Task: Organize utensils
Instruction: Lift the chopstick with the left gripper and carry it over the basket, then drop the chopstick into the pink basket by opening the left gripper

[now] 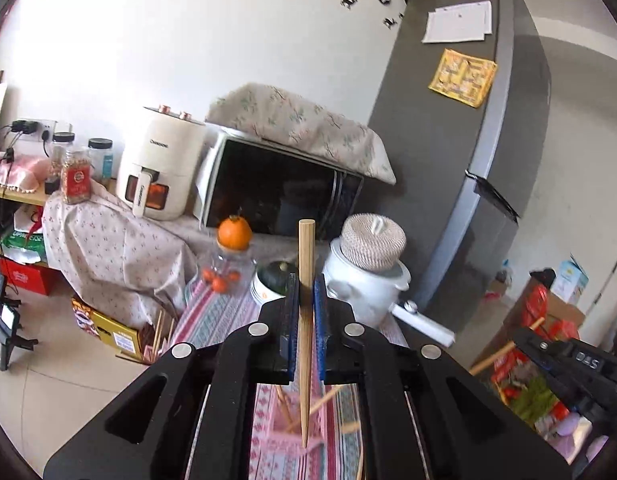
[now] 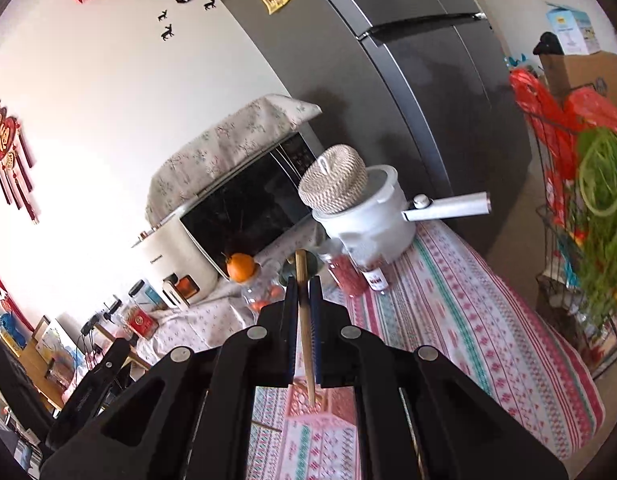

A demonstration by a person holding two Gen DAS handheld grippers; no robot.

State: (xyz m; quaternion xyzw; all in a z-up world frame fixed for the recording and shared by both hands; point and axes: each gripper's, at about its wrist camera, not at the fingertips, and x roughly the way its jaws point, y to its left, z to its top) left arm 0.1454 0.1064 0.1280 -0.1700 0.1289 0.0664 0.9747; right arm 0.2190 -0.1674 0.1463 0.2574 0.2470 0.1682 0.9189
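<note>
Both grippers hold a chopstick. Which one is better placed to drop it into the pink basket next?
Probably left. The left gripper holds its chopstick tip-down directly over the pink basket; the right gripper's seems further above.

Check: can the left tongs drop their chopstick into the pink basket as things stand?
Probably yes. The left tongs hold the chopstick upright, its tip over the pink basket, with nothing between; other chopsticks already lean inside.

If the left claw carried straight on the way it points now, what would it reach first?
Probably the dark green squash just ahead of the left claw, which is shut on a chopstick; depth is hard to judge.
</note>
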